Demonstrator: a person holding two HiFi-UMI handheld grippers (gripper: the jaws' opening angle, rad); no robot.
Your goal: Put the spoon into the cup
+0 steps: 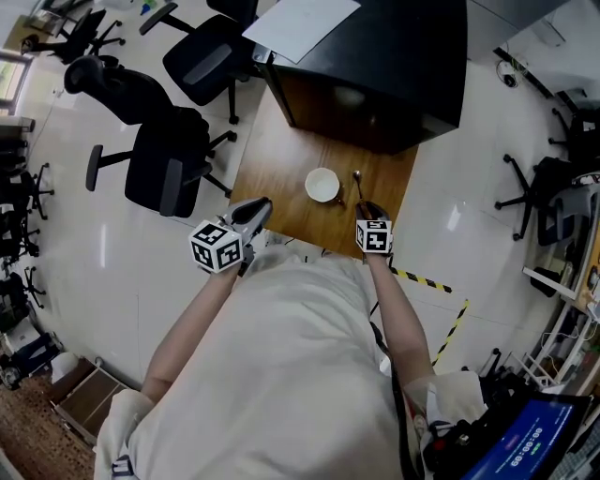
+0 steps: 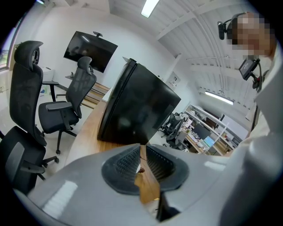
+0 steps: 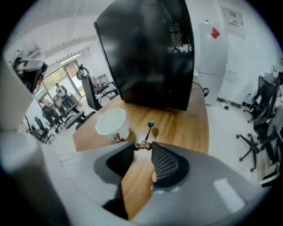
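Note:
A white cup (image 1: 322, 184) with a bronze handle stands on the wooden table (image 1: 277, 173). Just to its right is a dark spoon (image 1: 357, 181), handle toward me. In the right gripper view, my right gripper (image 3: 142, 145) is shut on the beaded bronze end of the spoon (image 3: 149, 130). The spoon's bowl points away, right of the cup (image 3: 110, 122). From the head view the right gripper (image 1: 368, 208) sits at the table's near edge. My left gripper (image 1: 255, 211) hovers at the near left edge, left of the cup. Its fingers (image 2: 121, 165) are shut with nothing between them.
A big black box (image 1: 375, 66) fills the far part of the table, with a white sheet (image 1: 300, 23) on top. Black office chairs (image 1: 164, 159) stand on the floor to the left. Yellow-black tape (image 1: 422, 279) marks the floor at the right.

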